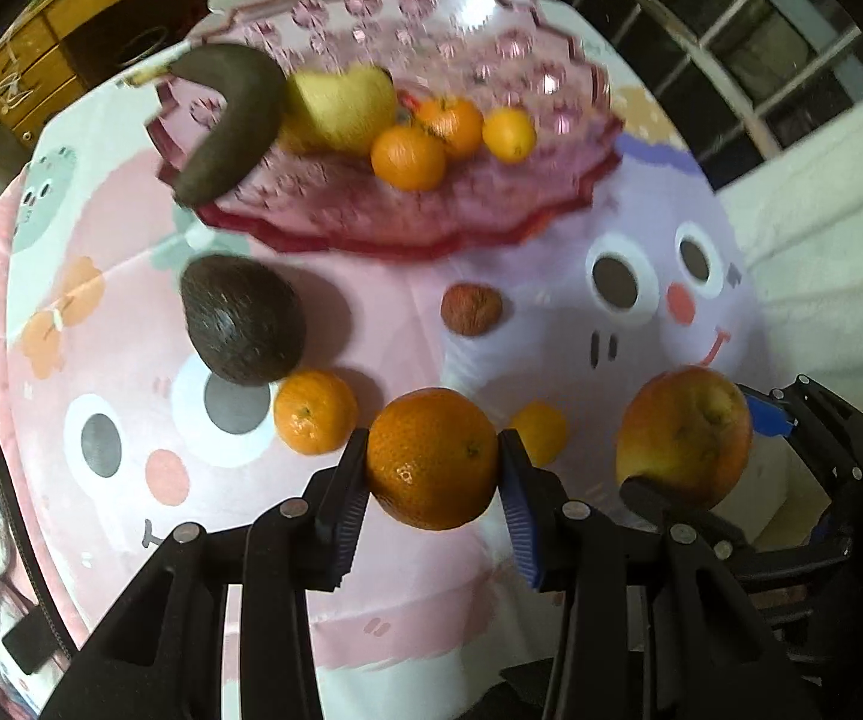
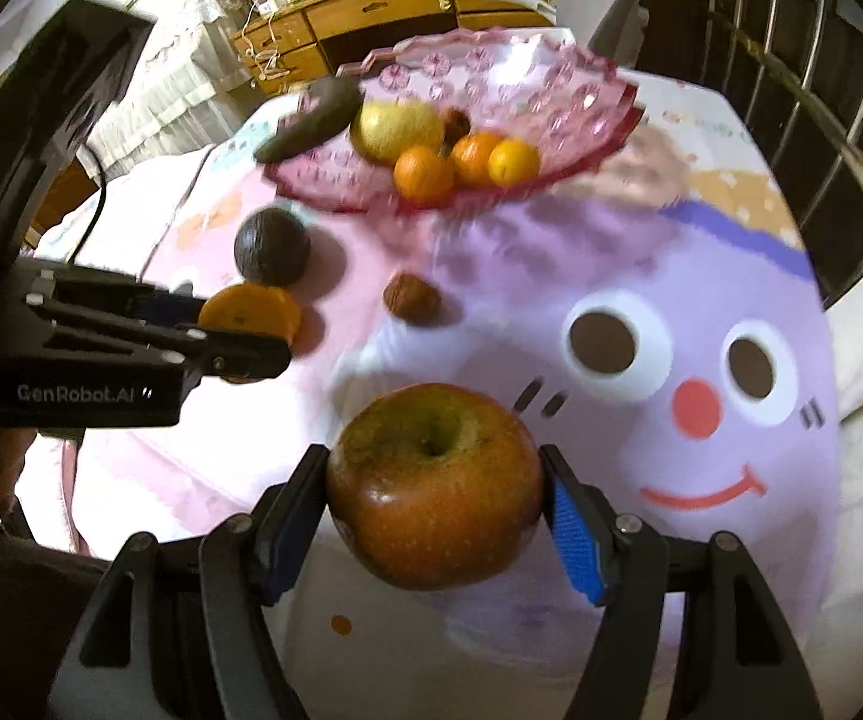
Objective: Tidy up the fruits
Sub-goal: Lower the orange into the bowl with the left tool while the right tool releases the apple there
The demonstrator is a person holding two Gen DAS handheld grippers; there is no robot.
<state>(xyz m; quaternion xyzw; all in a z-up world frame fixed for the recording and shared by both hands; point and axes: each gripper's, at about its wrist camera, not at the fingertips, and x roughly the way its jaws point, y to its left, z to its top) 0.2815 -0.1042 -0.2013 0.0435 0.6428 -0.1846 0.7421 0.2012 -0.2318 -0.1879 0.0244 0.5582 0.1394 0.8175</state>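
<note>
My left gripper (image 1: 433,459) is shut on an orange (image 1: 431,459) and holds it above the cloth. My right gripper (image 2: 434,486) is shut on a red-green apple (image 2: 434,486); it also shows in the left wrist view (image 1: 686,438). The left gripper with its orange (image 2: 249,315) shows at the left of the right wrist view. A pink glass bowl (image 1: 527,210) (image 2: 581,120) at the back holds a dark banana (image 1: 233,120), a yellow pear (image 1: 341,108) and three small oranges (image 1: 410,156). On the cloth lie an avocado (image 1: 242,318), a small orange (image 1: 314,411), a brown walnut-like fruit (image 1: 470,311) and a small yellow-orange fruit (image 1: 539,429).
A pink and purple cartoon cloth (image 2: 641,252) covers the table. Wooden drawers (image 2: 383,6) stand behind the bowl and a barred window (image 2: 791,90) is at the right. A black cable (image 2: 92,210) hangs at the left.
</note>
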